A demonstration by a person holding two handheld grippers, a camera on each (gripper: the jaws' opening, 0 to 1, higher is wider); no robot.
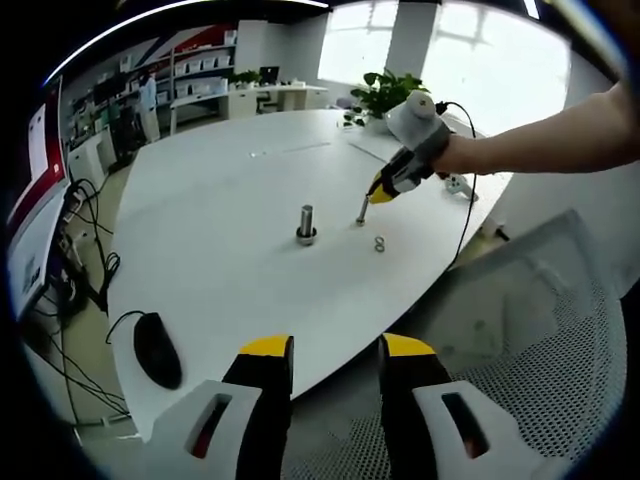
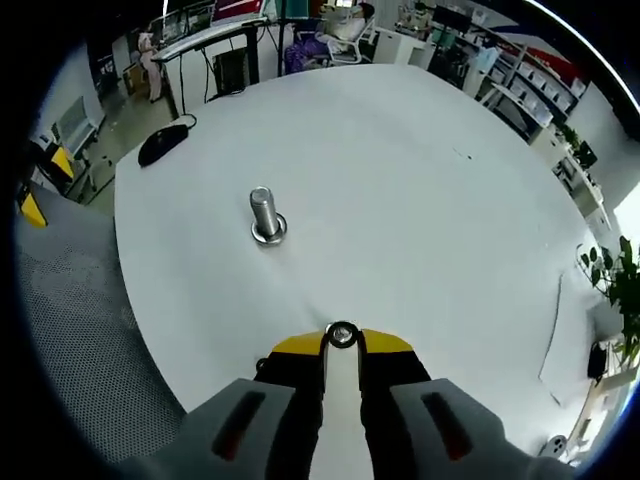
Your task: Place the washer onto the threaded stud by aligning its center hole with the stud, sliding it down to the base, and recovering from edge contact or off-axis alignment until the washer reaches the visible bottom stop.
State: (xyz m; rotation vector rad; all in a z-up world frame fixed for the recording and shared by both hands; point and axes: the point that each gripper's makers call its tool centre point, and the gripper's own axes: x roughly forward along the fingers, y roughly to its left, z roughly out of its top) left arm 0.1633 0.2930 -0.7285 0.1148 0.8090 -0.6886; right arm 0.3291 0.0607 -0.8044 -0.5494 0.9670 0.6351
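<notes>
Steel washer is sitting pinched between the yellow-tipped fingers of the right gripper, its centre hole facing the camera in the right gripper view, and it is hanging above the white table near the edge closest to the person. The threaded stud is standing upright on its flanged base toward the middle of the table, well apart from the washer and up-left of it in that view. In the left gripper view the right gripper is reaching in from the table's far-right side, tip angled down toward the table beside a second small washer that is lying on the table near the stud. The left gripper is hovering off the near table edge with its fingers standing wide and carrying nothing; a black mouse is lying near the left edge. To do this step well, I judge the washer should be carried over the stud's top and levelled flat, with the hole centred on the axis before lowering; if its rim is catching the threads, a slight lift and re-centring is better than pushing.
</notes>
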